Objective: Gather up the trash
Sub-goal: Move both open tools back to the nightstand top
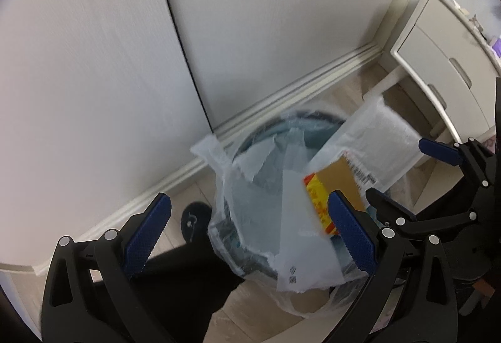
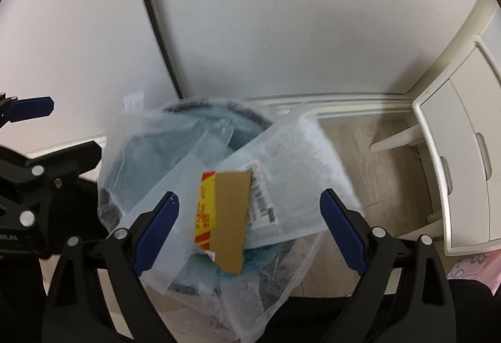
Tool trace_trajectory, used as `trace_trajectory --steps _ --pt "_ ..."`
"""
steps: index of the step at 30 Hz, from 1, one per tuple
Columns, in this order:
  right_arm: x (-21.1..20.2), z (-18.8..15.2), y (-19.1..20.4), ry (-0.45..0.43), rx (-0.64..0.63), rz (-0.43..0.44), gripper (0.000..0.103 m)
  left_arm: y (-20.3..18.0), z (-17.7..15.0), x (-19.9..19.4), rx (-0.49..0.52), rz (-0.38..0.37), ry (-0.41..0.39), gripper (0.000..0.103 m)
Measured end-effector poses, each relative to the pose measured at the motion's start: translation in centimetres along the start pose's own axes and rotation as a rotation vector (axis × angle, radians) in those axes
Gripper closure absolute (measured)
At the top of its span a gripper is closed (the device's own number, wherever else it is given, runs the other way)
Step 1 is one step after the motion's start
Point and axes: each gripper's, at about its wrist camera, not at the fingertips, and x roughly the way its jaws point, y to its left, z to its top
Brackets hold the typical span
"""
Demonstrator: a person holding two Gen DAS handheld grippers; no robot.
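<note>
A: What takes up most of the view?

B: The pale grey wall panels (image 2: 281,14), with a white skirting board (image 1: 281,92) along their foot and light wood-look floor (image 2: 369,155) below. At three o'clock stands a cream-white drawer cabinet on short legs (image 2: 463,139).

A: And the bin?

B: A round blue-grey trash bin lined with a clear plastic bag (image 1: 250,192) stands on the floor against the skirting, at the centre of both wrist views. The loose liner (image 2: 275,289) spills over its rim toward six o'clock.

A: Where is the trash?

B: In the bin mouth. A white padded mailer envelope with a barcode label (image 2: 297,161) leans out over the rim toward two o'clock. Against it lies a flat brown cardboard piece with a red and yellow printed edge (image 2: 228,217), and a thin white plastic sheet (image 1: 300,249) lies across the rim at five o'clock.

A: The grippers?

B: The left gripper (image 1: 250,243) hovers above the bin, its blue-padded fingers (image 1: 147,236) spread wide, holding nothing. The right gripper (image 2: 250,233) is likewise above the bin, fingers (image 2: 341,233) spread apart around the cardboard's position without touching it. Each shows at the other view's edge, left at nine o'clock, right at three.
</note>
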Motion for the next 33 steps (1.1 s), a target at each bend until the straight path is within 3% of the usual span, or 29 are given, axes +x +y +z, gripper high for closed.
trace_trajectory --steps 7,12,22,26,33 --pt "-4.0 2.1 -3.9 -0.142 0.115 -0.053 0.014 -1.4 5.2 -3.6 0.052 -0.026 -0.081 0.006" --pt "-7.5 4.3 -10.3 -0.215 0.257 -0.102 0.014 -4.3 9.3 -5.8 0.116 -0.057 -0.139 0.006" --pt "-14.7 5.4 -24.1 -0.325 0.468 -0.310 0.014 -15.9 18.4 -9.9 0.318 -0.170 -0.265 0.006" --pt "-17.4 3.6 -29.6 -0.338 0.554 -0.394 0.014 -21.1 21.7 -10.9 0.397 -0.231 -0.296 0.006" --pt "-19.0 0.0 -34.9 -0.313 0.615 -0.505 0.014 -31.0 24.9 -10.6 0.570 -0.299 -0.317 0.006"
